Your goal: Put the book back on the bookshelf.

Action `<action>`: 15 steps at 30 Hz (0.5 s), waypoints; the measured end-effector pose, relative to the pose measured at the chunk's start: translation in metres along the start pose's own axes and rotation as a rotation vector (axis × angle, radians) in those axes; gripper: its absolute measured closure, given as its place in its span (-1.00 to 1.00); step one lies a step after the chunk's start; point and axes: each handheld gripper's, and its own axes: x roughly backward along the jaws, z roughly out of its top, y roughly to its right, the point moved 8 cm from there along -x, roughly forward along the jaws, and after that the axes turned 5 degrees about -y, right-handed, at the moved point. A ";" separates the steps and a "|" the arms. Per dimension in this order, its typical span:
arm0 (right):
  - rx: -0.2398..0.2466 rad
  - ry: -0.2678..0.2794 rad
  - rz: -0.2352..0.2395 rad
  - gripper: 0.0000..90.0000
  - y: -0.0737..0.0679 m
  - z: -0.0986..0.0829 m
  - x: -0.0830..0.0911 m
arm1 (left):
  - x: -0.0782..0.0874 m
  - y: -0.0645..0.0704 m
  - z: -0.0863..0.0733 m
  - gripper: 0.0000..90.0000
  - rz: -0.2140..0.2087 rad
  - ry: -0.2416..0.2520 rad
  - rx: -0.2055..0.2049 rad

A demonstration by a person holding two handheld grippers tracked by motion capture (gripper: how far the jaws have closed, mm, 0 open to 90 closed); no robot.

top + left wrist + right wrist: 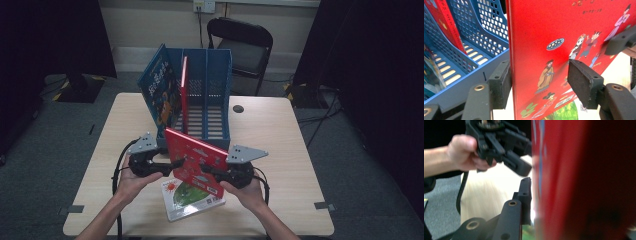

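A red picture book [192,155] is held upright and tilted above the table's near edge, between my two grippers. My right gripper [206,171] is shut on its right part; in the right gripper view one jaw lies against the red cover [574,182] and the other is hidden behind it. My left gripper [540,82] is open and straddles the book's left edge [544,25]; one pad touches the back and the other stands off the cover. Under the held book a white and green book [187,197] lies flat.
A blue three-slot file rack [220,75] stands just behind the held book. A blue book [160,90] leans in its left slot beside a thin red book [184,90]. A black folding chair [245,45] sits beyond the wooden table [280,135].
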 end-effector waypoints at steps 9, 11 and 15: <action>-0.019 0.055 -0.001 0.67 0.003 0.005 -0.003 | -0.003 -0.001 0.001 -0.19 0.014 0.001 0.009; -0.018 0.059 -0.006 0.70 0.004 0.005 -0.003 | -0.003 -0.001 0.001 -0.19 0.014 0.002 0.011; -0.010 0.050 -0.010 0.75 0.005 0.004 -0.004 | -0.004 -0.001 0.001 -0.21 0.020 0.006 0.020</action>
